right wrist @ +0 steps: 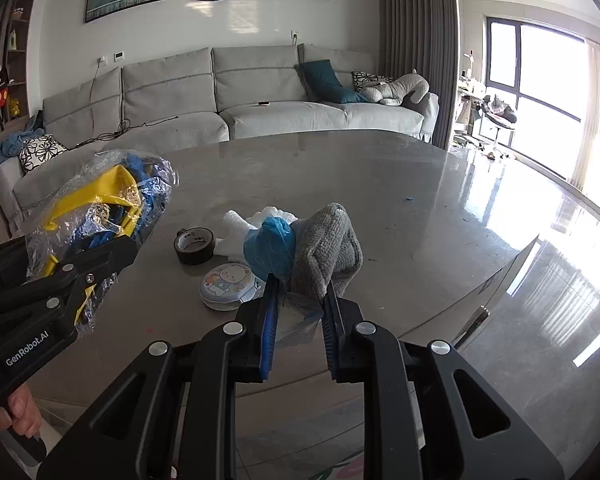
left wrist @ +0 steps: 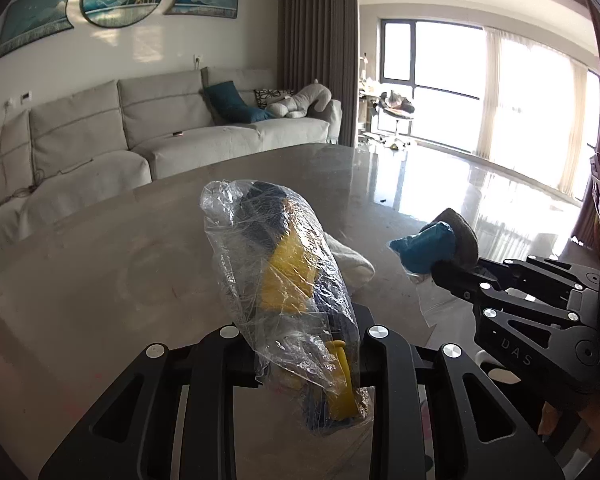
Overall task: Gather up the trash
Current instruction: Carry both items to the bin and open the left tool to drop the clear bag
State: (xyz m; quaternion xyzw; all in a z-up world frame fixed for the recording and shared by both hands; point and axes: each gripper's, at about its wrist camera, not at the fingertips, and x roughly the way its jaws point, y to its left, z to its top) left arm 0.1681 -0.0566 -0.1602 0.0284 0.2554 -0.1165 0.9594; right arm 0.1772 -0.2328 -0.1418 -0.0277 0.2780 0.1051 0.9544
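Aloft, left claw (left wrist: 300, 344) around plastic bag (left wrist: 288, 280), right claw (right wrist: 298, 300) around cloth (right wrist: 326, 252).

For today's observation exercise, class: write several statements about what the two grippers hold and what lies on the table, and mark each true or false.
1. The left gripper grips a clear plastic bag with yellow and blue contents. True.
2. The right gripper is open and holds nothing. False: it clamps a grey cloth and a blue bag.
3. A roll of dark tape lies on the table. True.
4. The round tin sits on the sofa. False: it is on the table.
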